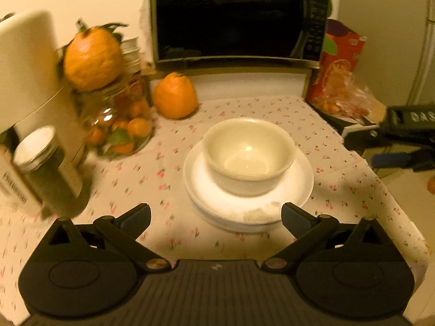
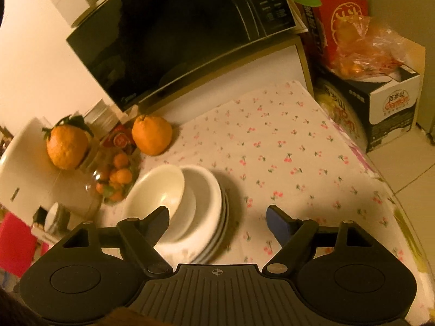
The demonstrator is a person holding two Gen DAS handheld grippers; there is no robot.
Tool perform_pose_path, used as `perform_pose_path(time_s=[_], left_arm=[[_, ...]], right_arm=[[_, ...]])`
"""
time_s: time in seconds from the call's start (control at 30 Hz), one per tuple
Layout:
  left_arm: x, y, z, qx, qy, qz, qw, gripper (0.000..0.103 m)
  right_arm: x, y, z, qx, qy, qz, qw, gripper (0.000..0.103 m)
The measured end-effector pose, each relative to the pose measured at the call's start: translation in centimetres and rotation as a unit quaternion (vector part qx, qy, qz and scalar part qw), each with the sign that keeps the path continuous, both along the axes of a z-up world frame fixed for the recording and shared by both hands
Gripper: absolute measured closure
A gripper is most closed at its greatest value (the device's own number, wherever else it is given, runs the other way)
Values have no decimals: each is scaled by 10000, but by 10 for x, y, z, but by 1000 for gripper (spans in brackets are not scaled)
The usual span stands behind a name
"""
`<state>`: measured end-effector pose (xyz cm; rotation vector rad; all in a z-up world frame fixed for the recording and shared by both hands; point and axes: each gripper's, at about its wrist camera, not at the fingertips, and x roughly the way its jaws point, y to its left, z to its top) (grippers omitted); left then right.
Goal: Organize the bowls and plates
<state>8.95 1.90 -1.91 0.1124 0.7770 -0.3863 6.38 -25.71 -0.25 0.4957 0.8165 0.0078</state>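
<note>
A white bowl (image 1: 248, 157) sat on stacked plates (image 1: 299, 190) at 12 o'clock from the left gripper (image 1: 216, 217). Both it and the right gripper (image 2: 220, 222) stood wide open, holding nothing; for the right, the stack lay at 10 o'clock.

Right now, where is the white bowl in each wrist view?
Left wrist: the white bowl sits centre frame on the stacked plates, beyond the open jaws.
Right wrist: the white bowl is lower left, on the plates, by the left finger.
Shared landmark: the large orange below the microwave.
</note>
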Motion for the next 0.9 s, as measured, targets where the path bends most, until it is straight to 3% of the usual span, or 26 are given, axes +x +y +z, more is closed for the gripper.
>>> perform_pose_path(time_s=[0.17, 0.47, 0.77, 0.9], left_arm=[[-14, 7, 0, -12, 344, 359, 9988, 1], [-39, 7, 0, 311, 570, 727, 9952, 1], [-41, 3, -14, 508, 1079, 946, 9883, 0], [-44, 3, -16, 560, 1115, 1058, 9865, 0]], right_arm=[[-24, 12, 4, -141, 178, 53, 9997, 17], [-64, 41, 7, -766, 186, 274, 9965, 13], [-66, 63, 1, -1493, 368, 457, 9870, 12], [-61, 66, -2, -1687, 509, 413, 9835, 12]])
